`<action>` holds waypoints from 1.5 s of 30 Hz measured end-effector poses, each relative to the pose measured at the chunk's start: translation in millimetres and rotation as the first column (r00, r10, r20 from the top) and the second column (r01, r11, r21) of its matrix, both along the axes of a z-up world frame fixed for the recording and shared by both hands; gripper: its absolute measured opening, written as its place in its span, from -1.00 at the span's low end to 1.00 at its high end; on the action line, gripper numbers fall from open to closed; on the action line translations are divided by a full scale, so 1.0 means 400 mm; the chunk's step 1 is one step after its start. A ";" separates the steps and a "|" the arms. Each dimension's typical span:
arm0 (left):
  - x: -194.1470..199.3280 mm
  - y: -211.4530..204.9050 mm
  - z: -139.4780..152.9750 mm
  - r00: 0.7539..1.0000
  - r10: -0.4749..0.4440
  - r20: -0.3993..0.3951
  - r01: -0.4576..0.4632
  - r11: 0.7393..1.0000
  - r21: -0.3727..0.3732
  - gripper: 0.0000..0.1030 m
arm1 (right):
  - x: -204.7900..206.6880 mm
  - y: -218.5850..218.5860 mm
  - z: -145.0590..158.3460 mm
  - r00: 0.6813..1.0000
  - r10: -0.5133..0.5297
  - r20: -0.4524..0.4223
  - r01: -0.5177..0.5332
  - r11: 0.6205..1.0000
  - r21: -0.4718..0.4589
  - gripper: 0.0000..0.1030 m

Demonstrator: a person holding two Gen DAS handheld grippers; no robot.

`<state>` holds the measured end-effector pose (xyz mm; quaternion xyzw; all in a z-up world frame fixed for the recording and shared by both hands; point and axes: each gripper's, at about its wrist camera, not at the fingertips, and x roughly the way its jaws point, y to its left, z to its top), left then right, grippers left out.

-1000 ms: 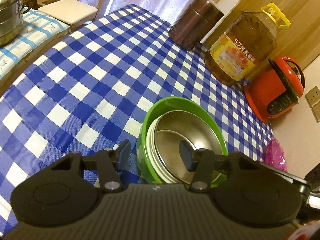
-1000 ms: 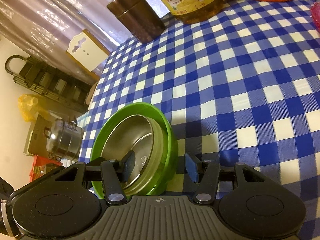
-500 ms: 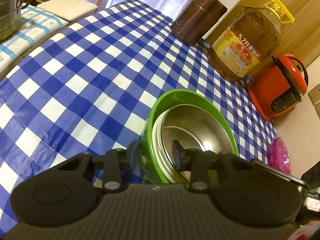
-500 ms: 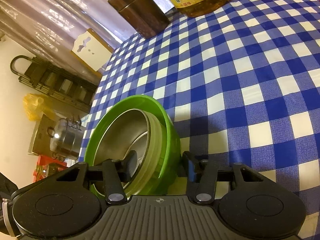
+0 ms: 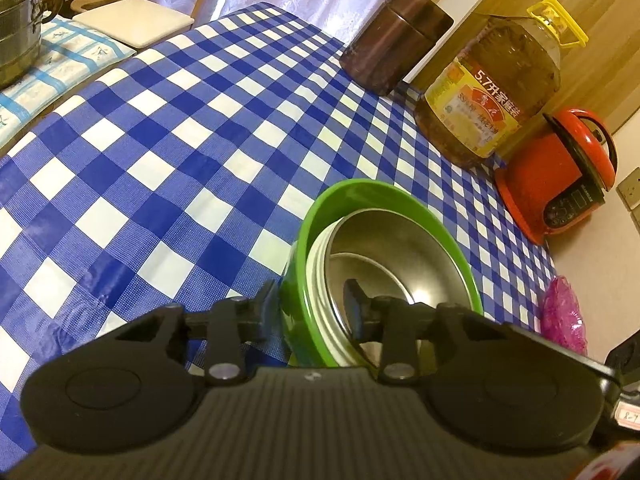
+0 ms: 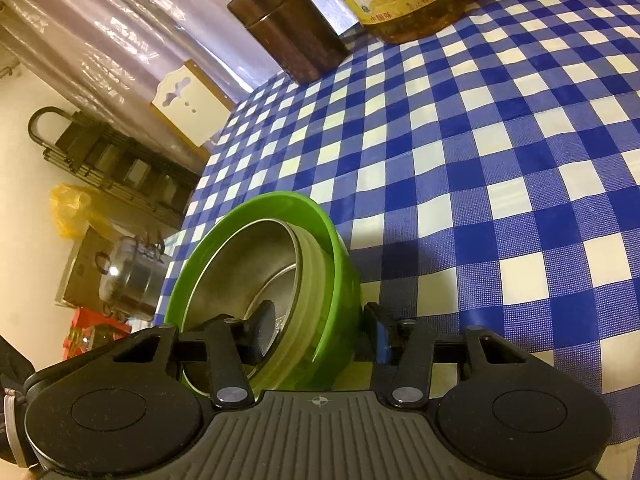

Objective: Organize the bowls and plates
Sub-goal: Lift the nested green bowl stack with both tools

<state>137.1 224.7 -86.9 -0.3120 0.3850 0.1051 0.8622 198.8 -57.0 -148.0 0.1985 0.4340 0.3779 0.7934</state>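
The counter (image 5: 168,128), under a blue-and-white checked oilcloth, fills most of both views. The nested stack sits low in each frame, right of centre in the left wrist view and left of centre in the right wrist view: a green bowl (image 5: 320,216) holding a pale ribbed bowl (image 5: 316,264), which holds a stainless steel bowl (image 5: 396,248).

The outer bowl looks like light, stiff plastic and the steel is smooth and probably slippery; since the bowls lie loose in one another, tilting could shift the inner ones.

The best hold is the wall at the rim, on opposite sides. The left gripper (image 5: 310,304) has just been closing, its jaws partly closed across the near-left wall, apparently pressing. The right gripper (image 6: 318,330) has also narrowed and straddles the opposite wall, one finger inside the steel, one at the green outside, seemingly clamped.
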 end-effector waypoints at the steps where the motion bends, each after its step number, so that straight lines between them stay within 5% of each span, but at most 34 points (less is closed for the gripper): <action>1: 0.001 0.001 -0.001 1.000 0.001 0.001 -0.001 1.000 -0.002 -0.38 | 0.002 0.000 -0.002 1.000 0.004 0.000 -0.004 1.000 0.003 -0.05; 19: 0.015 0.006 -0.037 0.999 0.050 0.012 -0.049 0.998 -0.050 -0.42 | 0.053 0.009 -0.034 0.999 0.050 0.002 -0.050 0.999 0.015 -0.05; 21: 0.012 0.006 -0.039 0.999 0.053 0.014 -0.052 0.998 -0.047 -0.42 | 0.052 0.006 -0.035 0.999 0.051 0.009 -0.051 0.999 0.020 -0.20; 30: 0.007 -0.011 -0.026 0.999 0.034 0.021 -0.034 0.999 -0.015 -0.45 | 0.043 0.001 -0.028 0.999 0.029 0.014 -0.029 1.000 0.007 -0.31; 45: 0.015 -0.161 0.010 0.998 -0.068 0.017 0.069 0.997 -0.018 -0.47 | 0.021 -0.169 -0.001 0.994 -0.104 -0.032 0.105 0.994 0.010 -0.33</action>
